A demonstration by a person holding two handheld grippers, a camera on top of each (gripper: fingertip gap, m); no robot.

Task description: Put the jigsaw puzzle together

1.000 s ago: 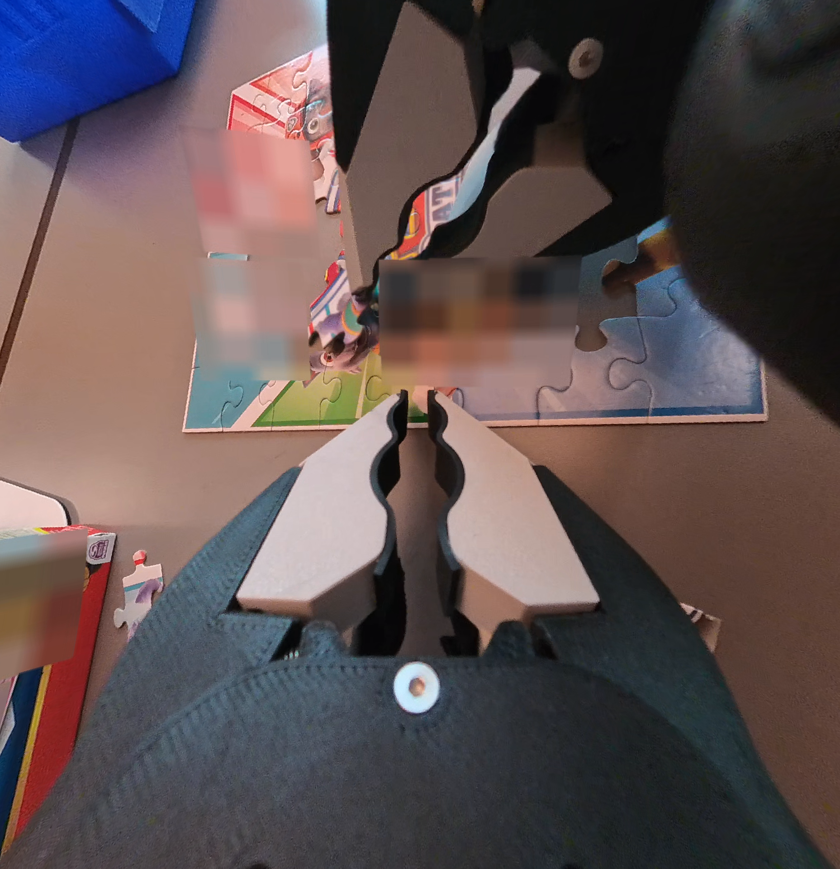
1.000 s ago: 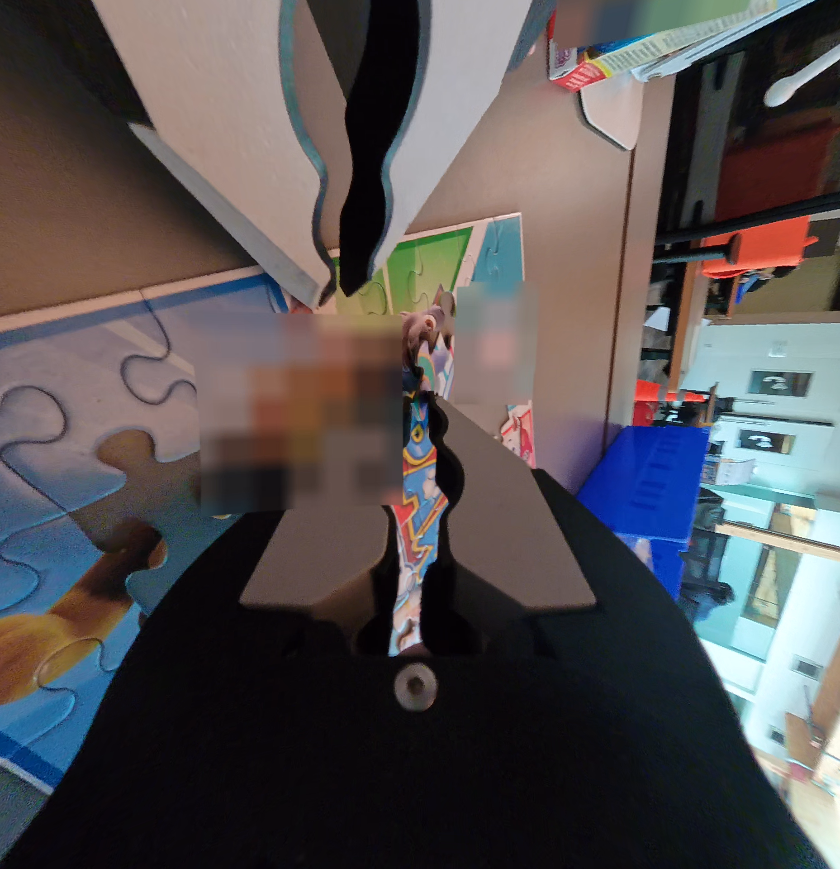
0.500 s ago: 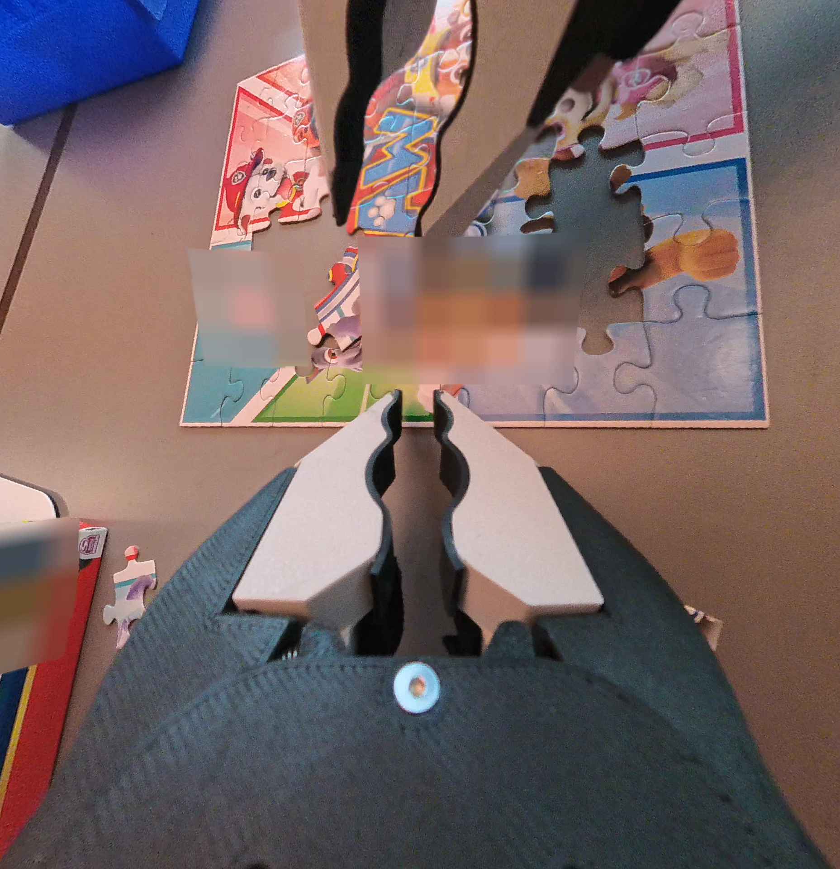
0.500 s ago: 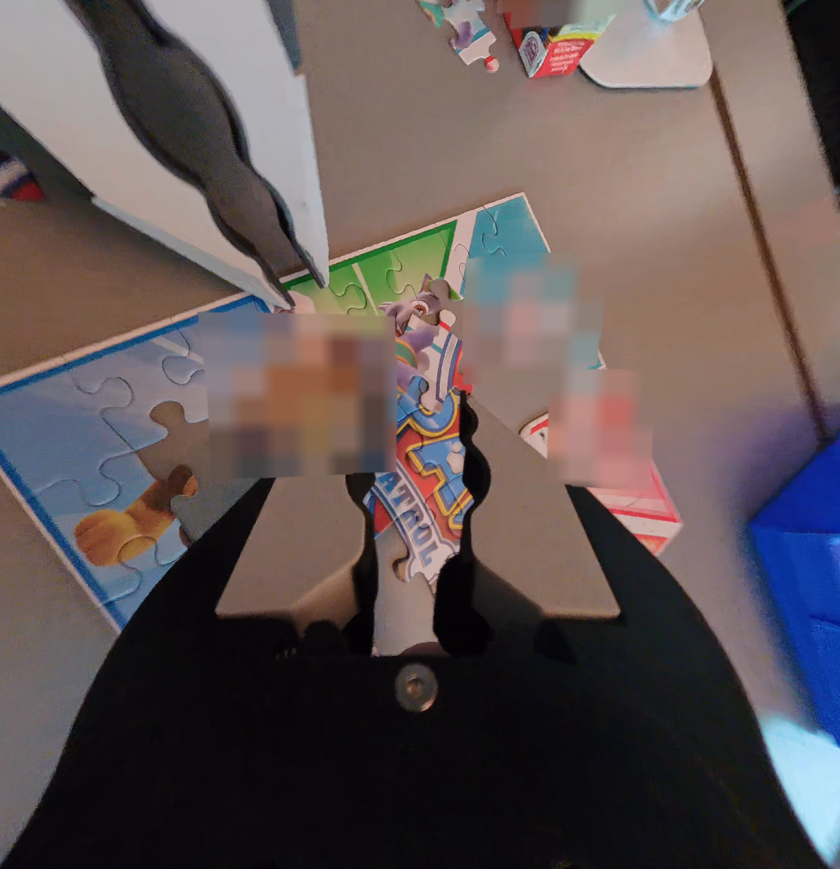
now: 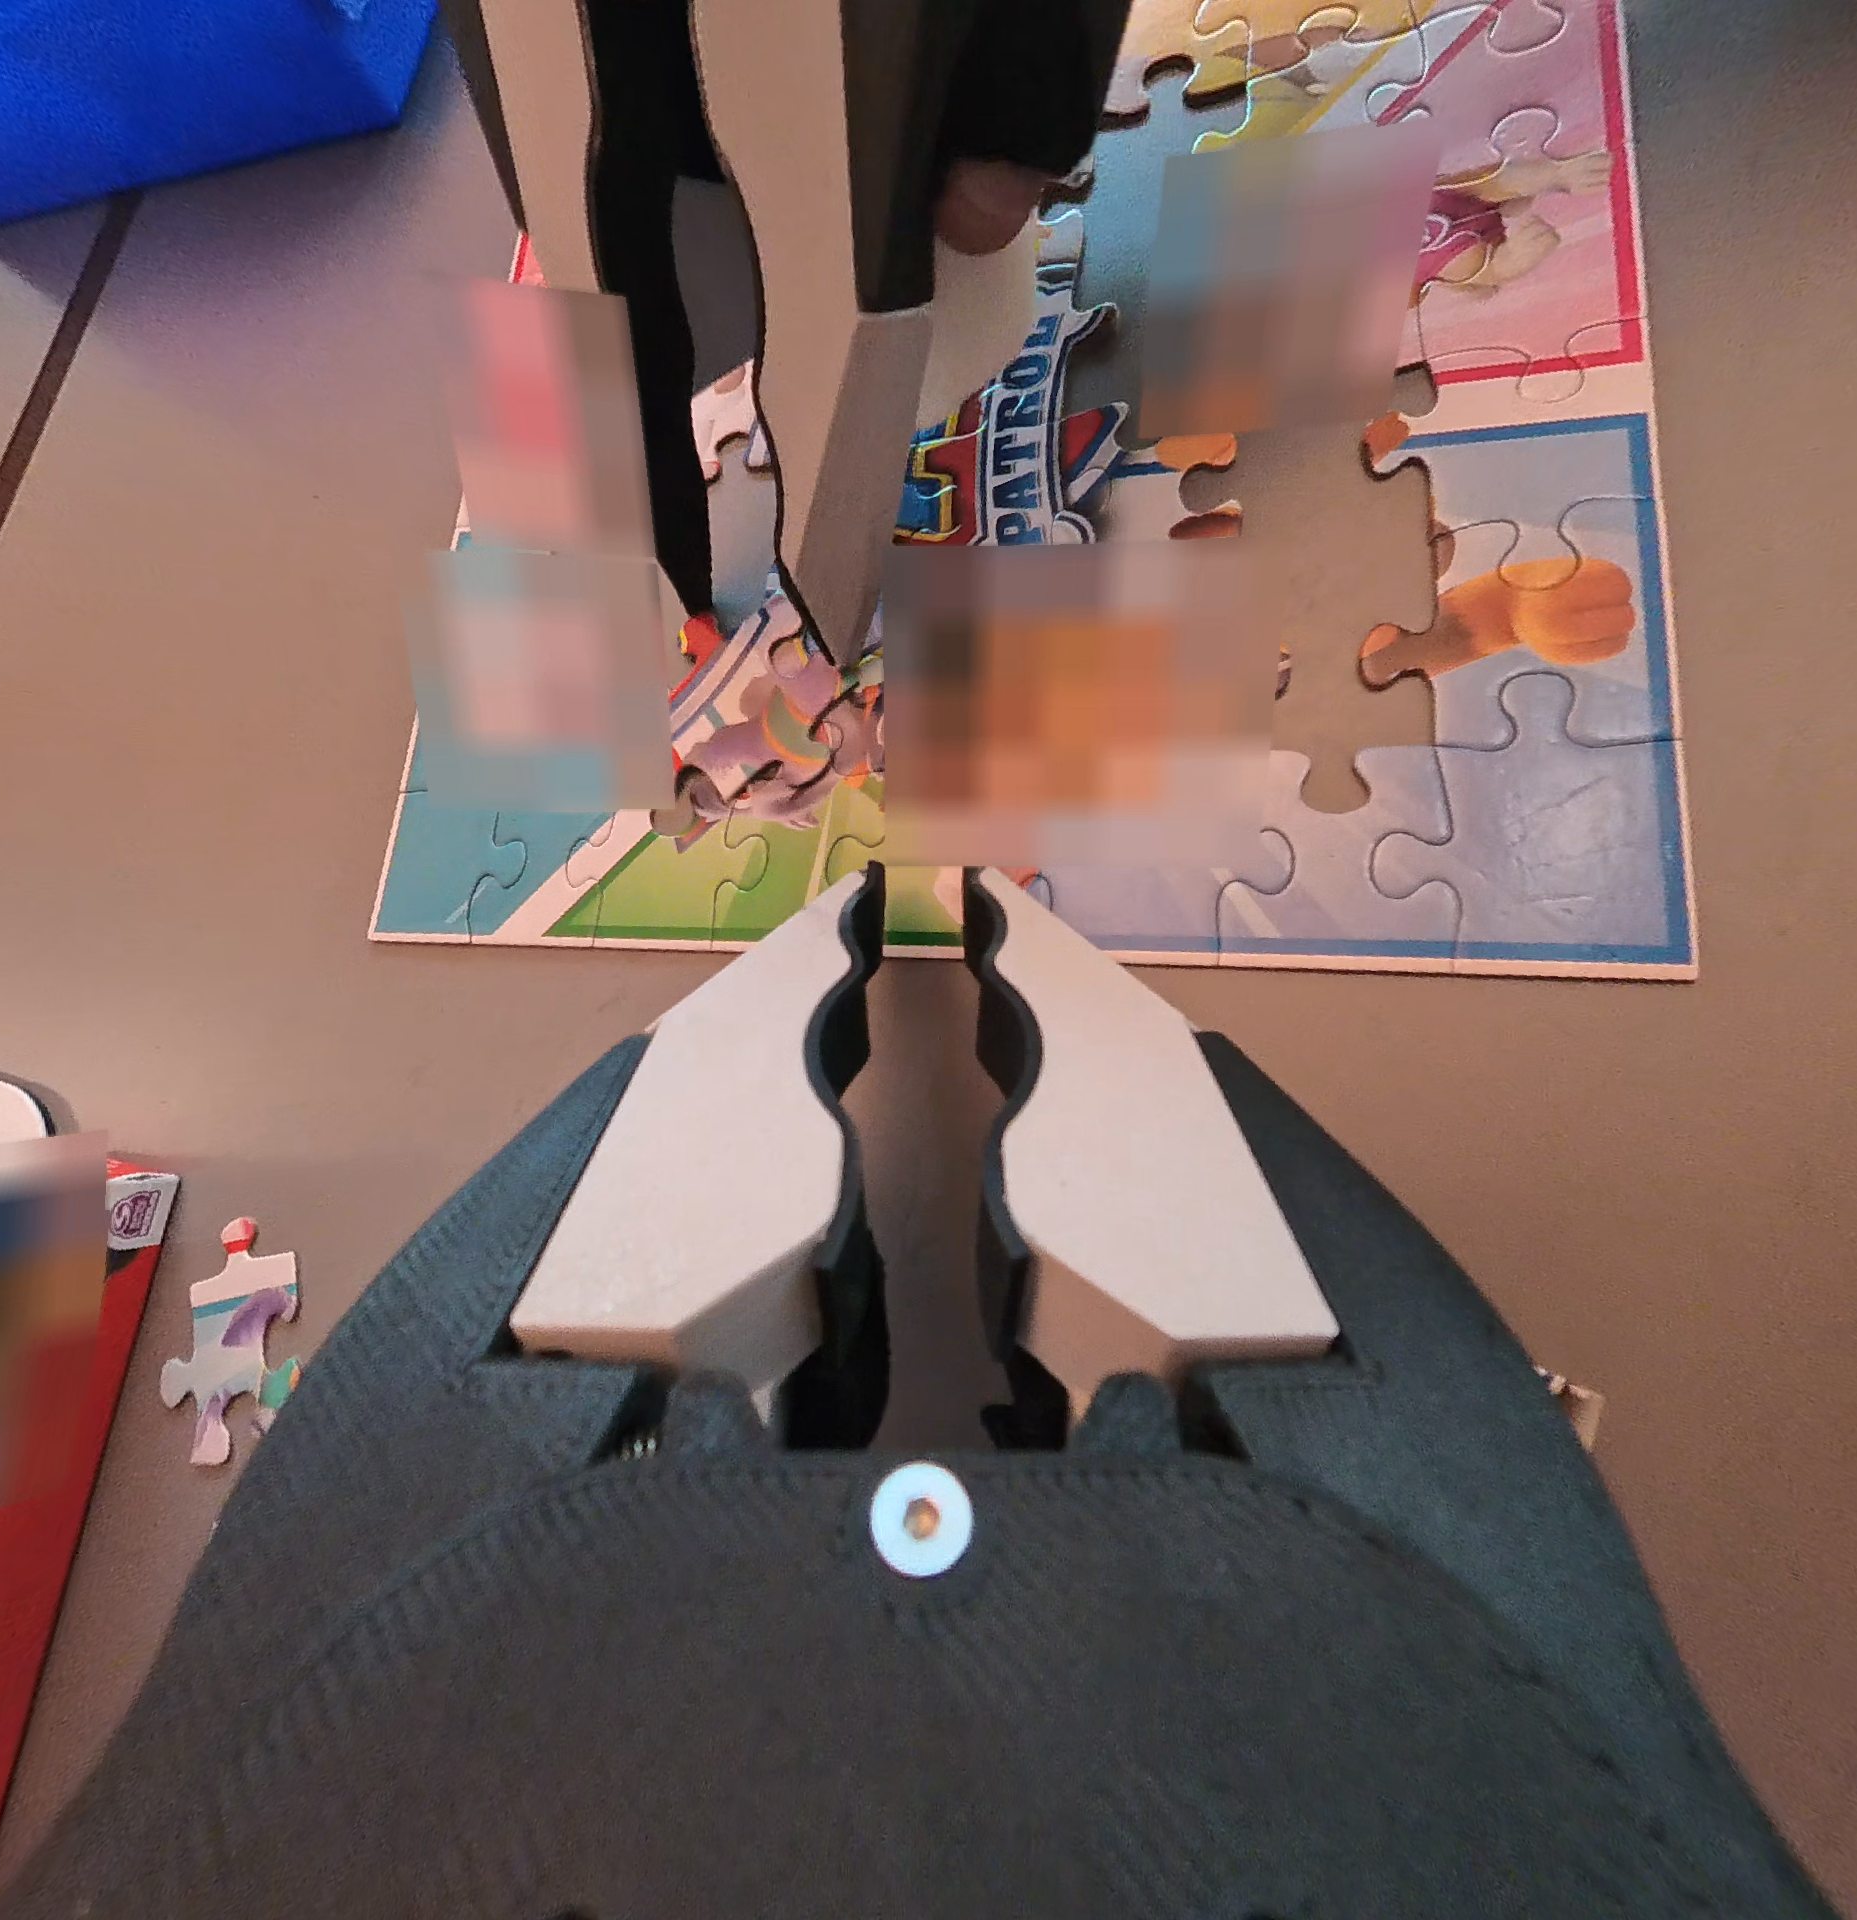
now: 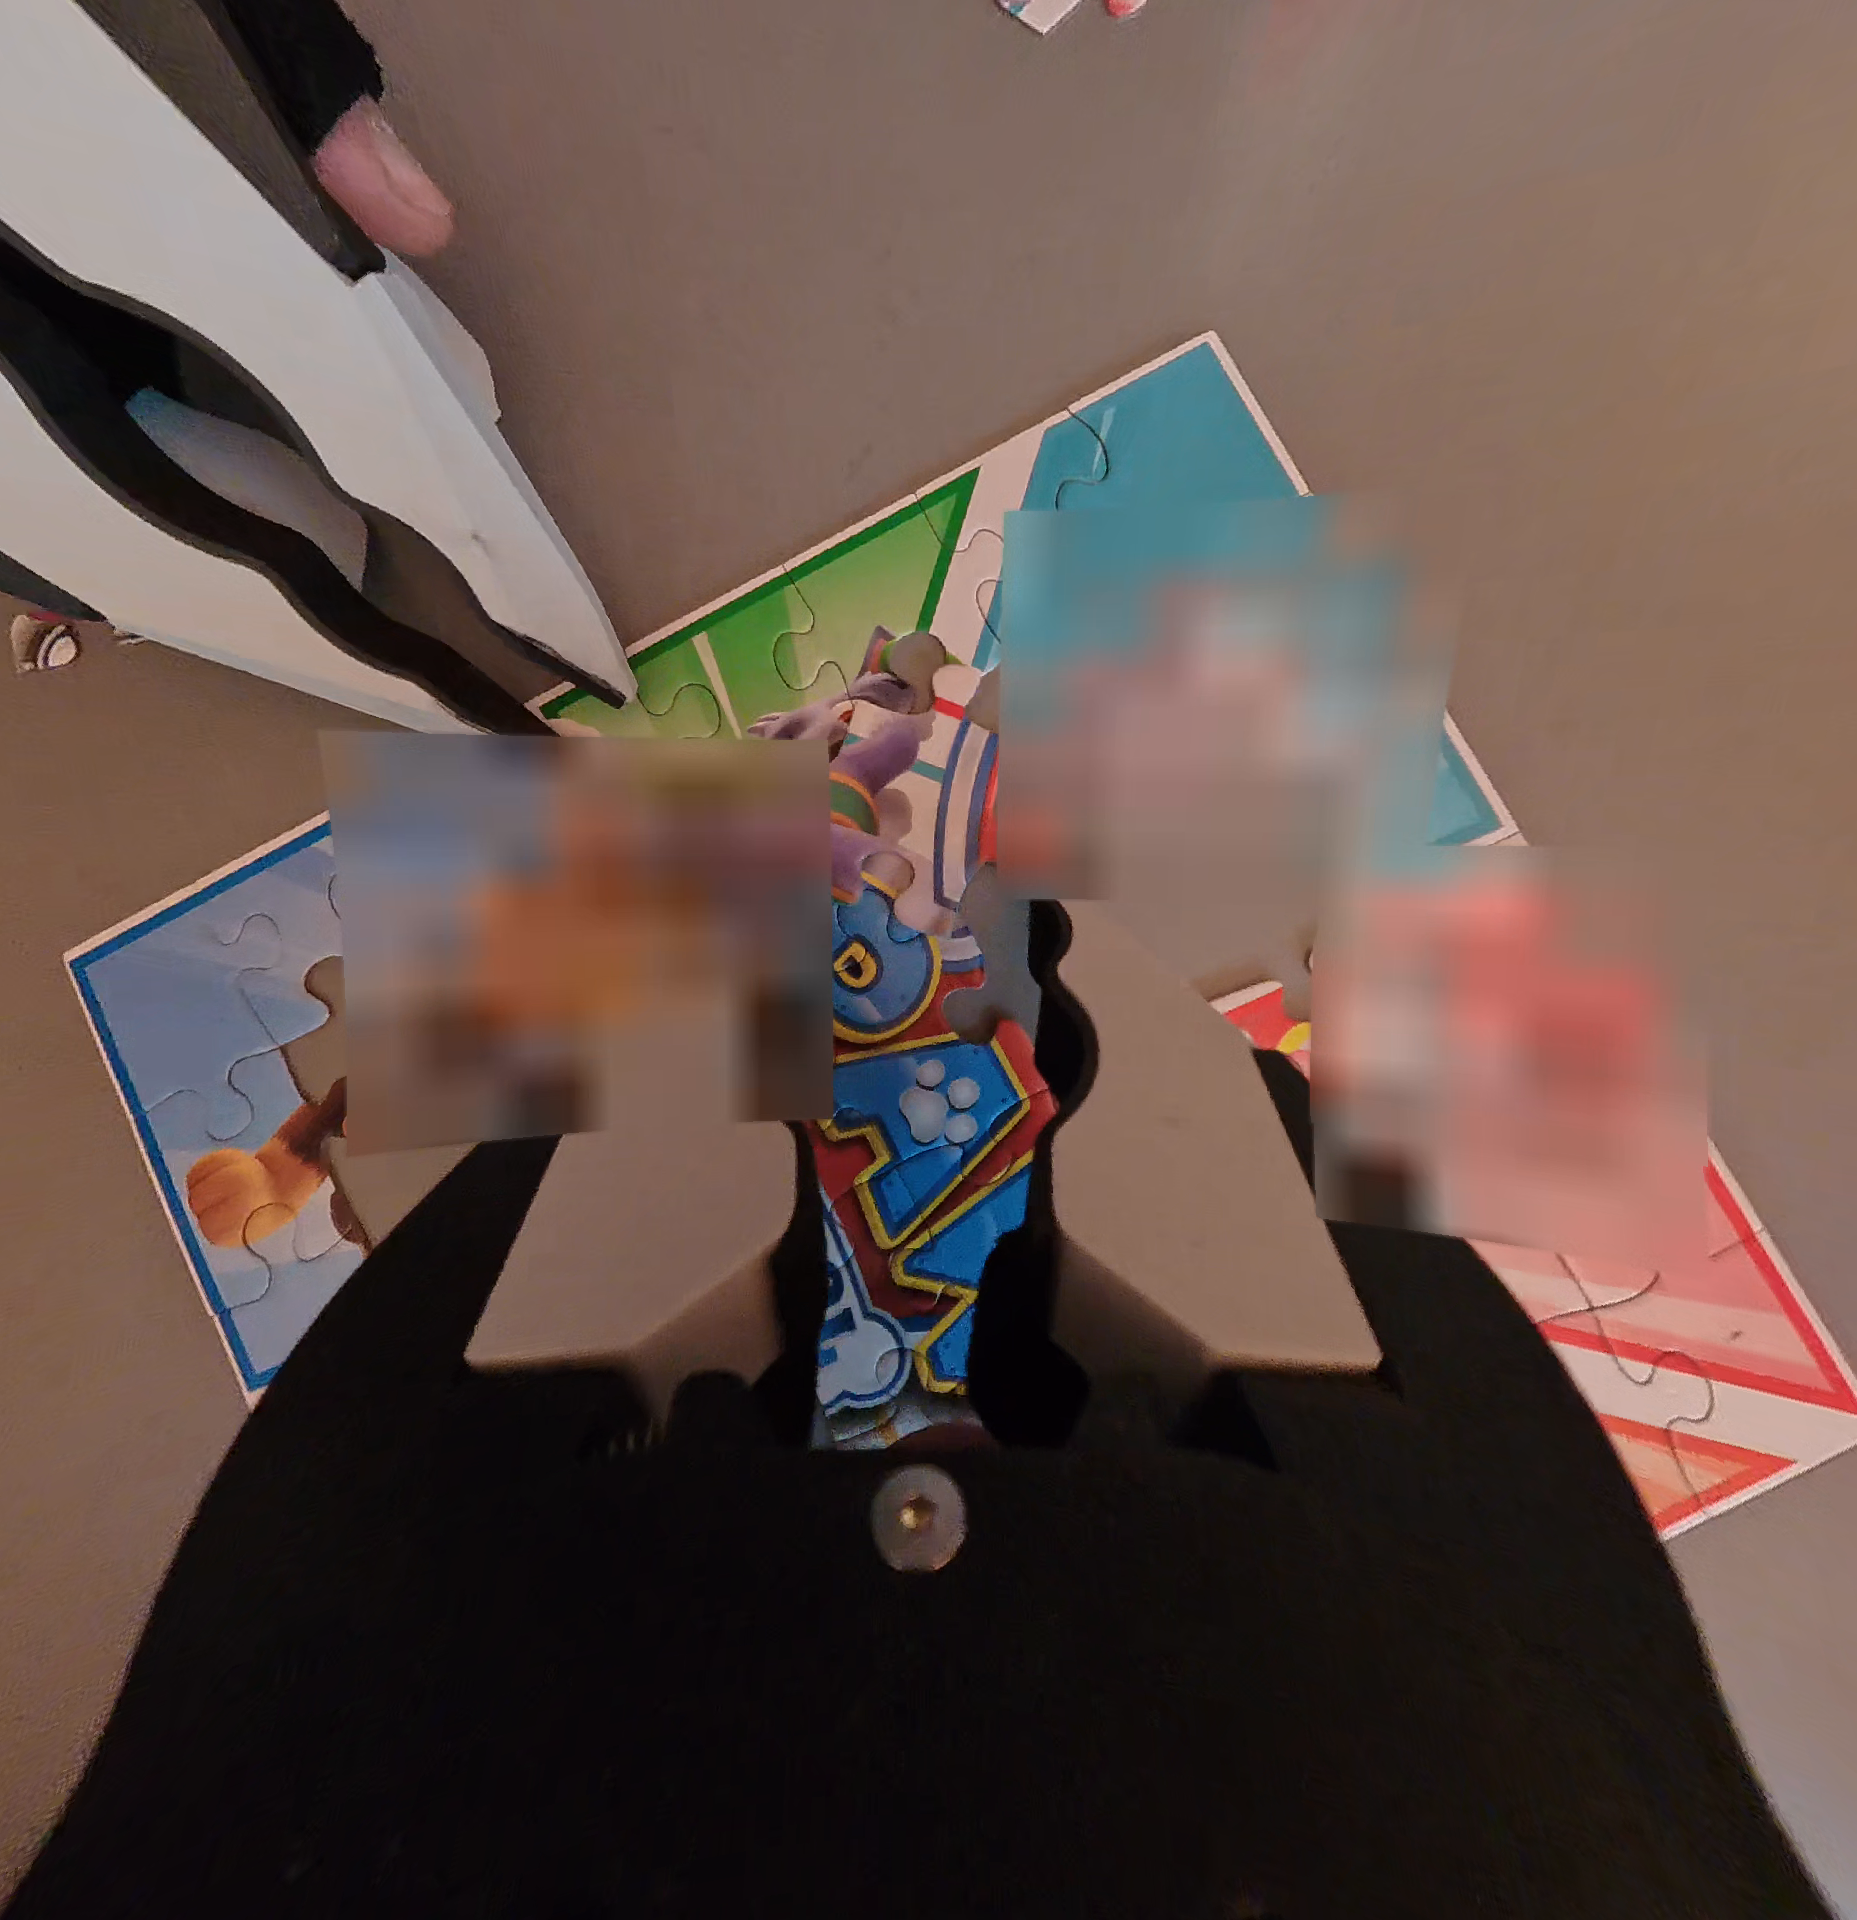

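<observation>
Since a second ago, the right gripper (image 5: 768, 623) has released its piece and now hovers, jaws parted and empty, over the colourful cardboard jigsaw puzzle (image 5: 1526, 852) flat on the brown table (image 5: 228, 987). Jaws slightly apart and empty, the left gripper (image 5: 919, 894) waits at the puzzle's near edge; next, fetch the loose purple-white piece (image 5: 233, 1340), gripping its edge squarely.

Both views are dim and warm-toned with strong wide-angle bowing toward the edges, the right wrist view softer, its gripper body near-black and perhaps motion-blurred low down, while soft sheen lies on the jigsaw puzzle (image 5: 1547, 862) and faint shadows fall on the table (image 5: 228, 727).
</observation>
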